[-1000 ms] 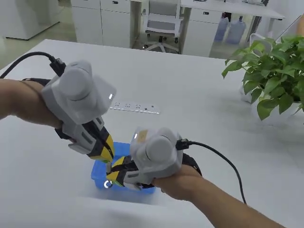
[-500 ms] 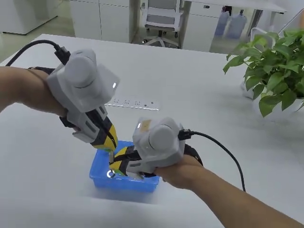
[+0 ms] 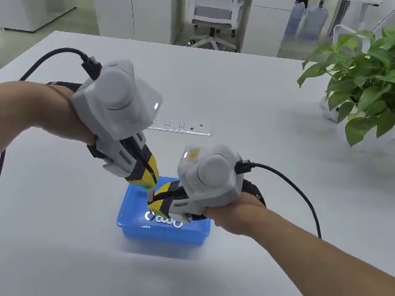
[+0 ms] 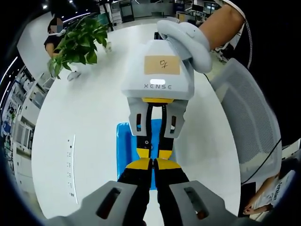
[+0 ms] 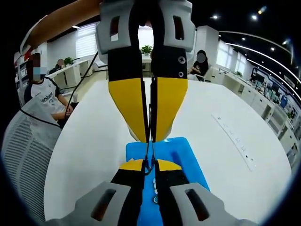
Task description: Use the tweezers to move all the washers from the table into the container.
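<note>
Washers, small silver metal rings (image 5: 154,189), lay inside the blue rectangular plastic container (image 5: 188,160) on the white table (image 5: 84,141). The left gripper (image 4: 153,161) clenched thin metal tweezers (image 5: 149,125) above it; the right gripper (image 5: 149,165), jaws closed, met their tips

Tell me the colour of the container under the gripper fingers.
Blue. The container is a solid bright blue, seen best in the head view.
</note>
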The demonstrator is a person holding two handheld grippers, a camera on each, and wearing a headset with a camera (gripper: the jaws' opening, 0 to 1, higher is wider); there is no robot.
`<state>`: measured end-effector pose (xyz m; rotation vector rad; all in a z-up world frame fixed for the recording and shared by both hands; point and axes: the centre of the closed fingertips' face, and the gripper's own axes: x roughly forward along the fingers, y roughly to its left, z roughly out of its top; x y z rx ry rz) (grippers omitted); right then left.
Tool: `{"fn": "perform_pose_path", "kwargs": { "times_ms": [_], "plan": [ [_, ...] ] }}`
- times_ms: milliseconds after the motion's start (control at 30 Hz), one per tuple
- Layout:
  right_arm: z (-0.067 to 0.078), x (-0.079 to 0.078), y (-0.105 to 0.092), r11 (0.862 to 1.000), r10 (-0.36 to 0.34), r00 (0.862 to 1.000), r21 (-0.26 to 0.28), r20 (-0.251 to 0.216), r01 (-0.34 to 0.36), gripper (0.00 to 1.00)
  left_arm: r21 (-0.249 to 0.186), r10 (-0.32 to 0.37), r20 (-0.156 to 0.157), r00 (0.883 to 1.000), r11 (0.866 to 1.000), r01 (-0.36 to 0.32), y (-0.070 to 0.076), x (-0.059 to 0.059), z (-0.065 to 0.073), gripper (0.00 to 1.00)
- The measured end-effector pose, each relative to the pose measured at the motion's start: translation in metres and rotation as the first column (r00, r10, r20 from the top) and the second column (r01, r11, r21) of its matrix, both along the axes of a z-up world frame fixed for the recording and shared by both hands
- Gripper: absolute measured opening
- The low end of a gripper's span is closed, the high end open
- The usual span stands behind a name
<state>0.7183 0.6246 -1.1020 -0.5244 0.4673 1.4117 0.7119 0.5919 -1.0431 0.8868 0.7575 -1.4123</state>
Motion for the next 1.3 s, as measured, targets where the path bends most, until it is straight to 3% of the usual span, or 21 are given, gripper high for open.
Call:
{"fn": "perform_pose_path", "kwargs": {
  "times_ms": [567, 967, 1300],
  "plan": [
    [-0.030, 0.015, 0.008, 1.000, 0.012, 1.000, -0.019, -0.021, -0.012, 0.10, 0.006, 0.020, -0.005, 1.000, 1.000, -0.020, 0.011, 0.015, -0.030, 0.06],
    [-0.040, 0.016, 0.006, 0.999, 0.017, 1.000, -0.034, -0.023, -0.018, 0.10, 0.009, 0.016, -0.002, 1.000, 1.000, -0.016, 0.009, 0.017, -0.039, 0.06],
    [-0.039, 0.015, 0.007, 0.999, 0.021, 1.000, -0.032, -0.019, -0.021, 0.10, 0.012, 0.015, 0.002, 1.000, 1.000, -0.015, 0.009, 0.015, -0.038, 0.06]
  ]
}}
